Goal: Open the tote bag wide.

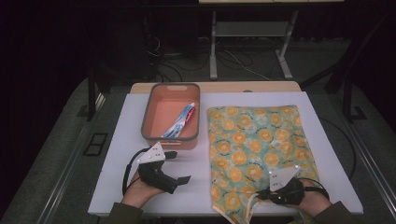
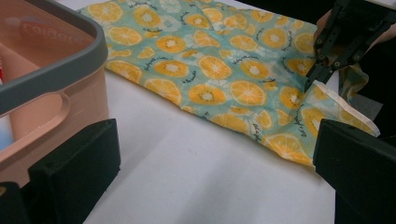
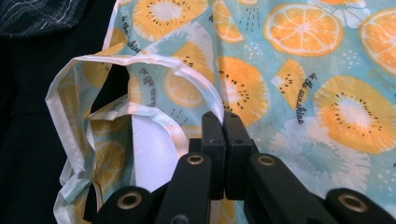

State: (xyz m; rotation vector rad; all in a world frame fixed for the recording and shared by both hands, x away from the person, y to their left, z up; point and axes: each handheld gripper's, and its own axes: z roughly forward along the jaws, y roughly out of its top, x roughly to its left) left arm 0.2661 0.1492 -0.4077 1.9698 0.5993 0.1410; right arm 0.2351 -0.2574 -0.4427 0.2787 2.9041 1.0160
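A teal bag printed with orange slices (image 1: 257, 144) lies flat on the right half of the white table, its white-hemmed mouth at the near edge. My right gripper (image 1: 259, 196) is shut on that hem; in the right gripper view the jaws (image 3: 226, 126) pinch the white edge of the bag (image 3: 299, 84) and hold the mouth slightly apart. My left gripper (image 1: 180, 166) stands open just in front of a salmon bin with a grey rim (image 1: 145, 116), holding nothing. A toothpaste tube (image 1: 180, 122) lies in the bin.
In the left gripper view the bin's wall (image 2: 56, 107) is close on the left, the bag (image 2: 210, 70) spreads ahead, and the right gripper (image 2: 310, 84) is at the far right. White tabletop (image 2: 201, 172) lies between the left jaws.
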